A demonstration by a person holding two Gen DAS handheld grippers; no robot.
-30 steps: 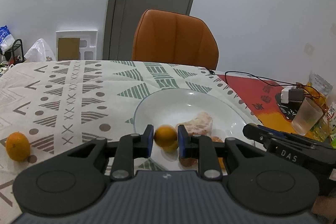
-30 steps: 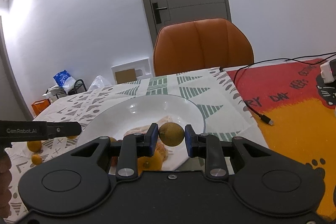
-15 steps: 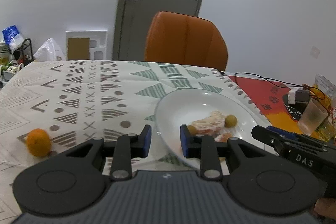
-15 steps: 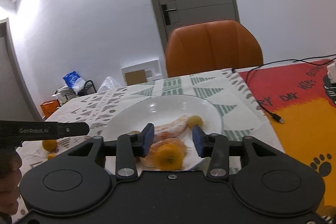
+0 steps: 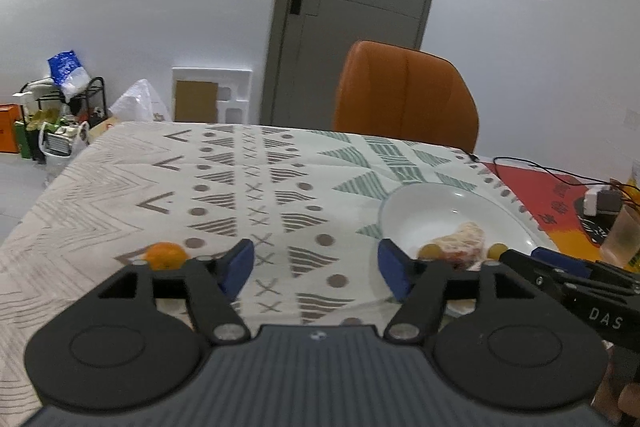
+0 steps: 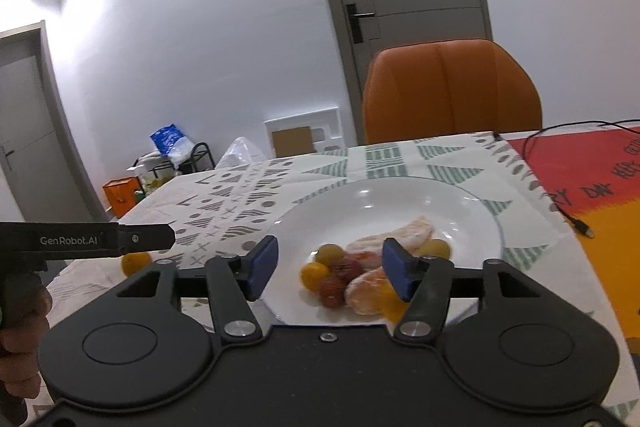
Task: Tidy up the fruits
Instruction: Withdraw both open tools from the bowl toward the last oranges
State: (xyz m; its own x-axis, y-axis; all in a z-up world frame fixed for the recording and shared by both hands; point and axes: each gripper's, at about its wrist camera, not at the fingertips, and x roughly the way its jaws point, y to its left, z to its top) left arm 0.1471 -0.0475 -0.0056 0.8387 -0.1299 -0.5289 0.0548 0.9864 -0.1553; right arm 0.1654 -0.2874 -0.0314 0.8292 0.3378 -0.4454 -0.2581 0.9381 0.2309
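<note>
A white plate (image 6: 400, 199) on the patterned tablecloth holds peeled orange segments (image 6: 404, 235), small yellow fruits (image 6: 314, 275) and small red fruits (image 6: 332, 287). It also shows in the left wrist view (image 5: 424, 215). My right gripper (image 6: 328, 267) is open and empty, just above the plate's near rim. My left gripper (image 5: 316, 267) is open and empty over the cloth left of the plate. A loose orange (image 5: 166, 255) lies on the cloth at the left, also seen in the right wrist view (image 6: 136, 263).
An orange chair (image 5: 404, 95) stands behind the table. A red and yellow mat (image 6: 600, 195) with a black cable (image 6: 560, 203) lies right of the plate. A plastic cup (image 5: 622, 235) and a charger (image 5: 600, 201) sit at the far right.
Both grippers opened and let their small fruits go onto the plate. Both then drew back and up. The left gripper swung left, away from the plate.
</note>
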